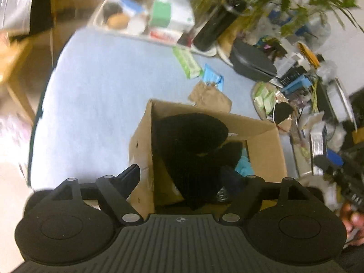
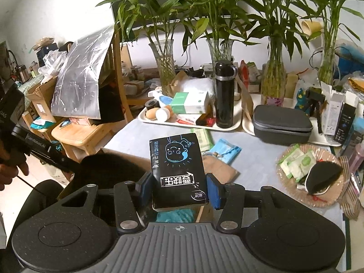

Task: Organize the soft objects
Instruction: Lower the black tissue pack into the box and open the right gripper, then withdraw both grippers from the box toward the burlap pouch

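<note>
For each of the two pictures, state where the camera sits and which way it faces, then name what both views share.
Left wrist: sits on the left gripper, looking down into the cardboard box holding a black fabric item; the right gripper's body shows at the edge.
Right wrist: sits on the right gripper, facing across the table at the plants, gripping a black tissue pack; a hand shows at left.
Shared: black bottle, grey case.

A table with a pale blue cover (image 2: 257,159) carries everything. The landmark is the open cardboard box (image 1: 266,145) at its near edge. Just behind the box lie a brown paper bag (image 1: 211,97), a light blue packet (image 1: 212,76) and a green packet (image 1: 187,62). Farther behind stands a white tray (image 2: 186,124). Right of the box rests a round woven plate (image 2: 327,195).
</note>
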{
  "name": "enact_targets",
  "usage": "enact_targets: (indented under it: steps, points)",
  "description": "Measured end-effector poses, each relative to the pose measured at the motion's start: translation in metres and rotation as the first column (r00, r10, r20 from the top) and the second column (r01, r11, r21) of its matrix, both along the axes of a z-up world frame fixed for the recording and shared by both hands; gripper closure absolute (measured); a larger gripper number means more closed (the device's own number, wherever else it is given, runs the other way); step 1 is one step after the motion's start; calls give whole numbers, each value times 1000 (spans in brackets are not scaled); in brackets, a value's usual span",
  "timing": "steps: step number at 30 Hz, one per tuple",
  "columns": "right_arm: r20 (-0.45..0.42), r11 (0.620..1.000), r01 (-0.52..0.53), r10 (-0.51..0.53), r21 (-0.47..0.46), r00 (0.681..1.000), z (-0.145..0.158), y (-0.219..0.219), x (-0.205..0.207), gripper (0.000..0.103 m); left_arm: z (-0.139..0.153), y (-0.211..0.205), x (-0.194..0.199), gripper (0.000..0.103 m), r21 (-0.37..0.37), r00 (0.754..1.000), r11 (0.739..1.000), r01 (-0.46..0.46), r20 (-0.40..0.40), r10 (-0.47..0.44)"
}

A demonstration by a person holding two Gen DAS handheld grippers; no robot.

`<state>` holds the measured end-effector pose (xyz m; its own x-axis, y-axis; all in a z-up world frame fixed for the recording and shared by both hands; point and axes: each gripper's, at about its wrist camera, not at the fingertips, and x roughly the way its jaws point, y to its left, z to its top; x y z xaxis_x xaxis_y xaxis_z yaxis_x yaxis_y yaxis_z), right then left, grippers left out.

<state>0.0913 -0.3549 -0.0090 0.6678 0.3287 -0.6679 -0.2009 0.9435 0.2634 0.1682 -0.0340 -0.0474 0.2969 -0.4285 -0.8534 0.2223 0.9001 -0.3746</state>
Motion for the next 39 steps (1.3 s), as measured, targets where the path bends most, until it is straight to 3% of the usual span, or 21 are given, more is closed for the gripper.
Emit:
enact_targets:
  steps: [5, 9, 15, 17, 18, 19, 23, 29, 39]
  points:
    - [-19, 1000, 7, -7, 10, 1000, -3, 2, -5, 51, 13, -5, -25, 25, 44, 987, 999, 30, 155, -37]
    - [-30, 1000, 18, -17, 16, 999, -3, 4, -5, 51, 24, -10, -41, 25, 59, 962, 997, 48, 265, -62]
    - [-29, 1000, 20, -20, 12, 999, 1, 19, 0, 50, 37, -11, -53, 25, 70, 929, 994, 89, 355, -108]
    - [-34, 999, 32, -32, 16, 999, -3, 26, 3, 42, 39, -12, -56, 25, 92, 914, 992, 91, 388, -120]
    - [-41, 999, 38, -38, 10, 998, -7, 29, 6, 34, 39, -13, -57, 25, 100, 910, 991, 90, 397, -123]
    - [-41, 999, 46, -46, 3, 998, -10, 32, 7, 19, 39, -13, -56, 25, 104, 907, 991, 88, 402, -123]
    - [-55, 996, 87, -86, 23, 995, -18, 30, 7, 6, 39, -9, -57, 25, 87, 913, 993, 76, 395, -105]
    - [-49, 994, 111, -110, 11, 993, -20, 26, 3, 0, 40, -12, -63, 25, 126, 884, 987, 95, 446, -142]
    - [-14, 990, 122, -123, -67, 992, -37, 28, -2, 0, 43, -19, -68, 25, 96, 852, 991, 98, 506, -134]
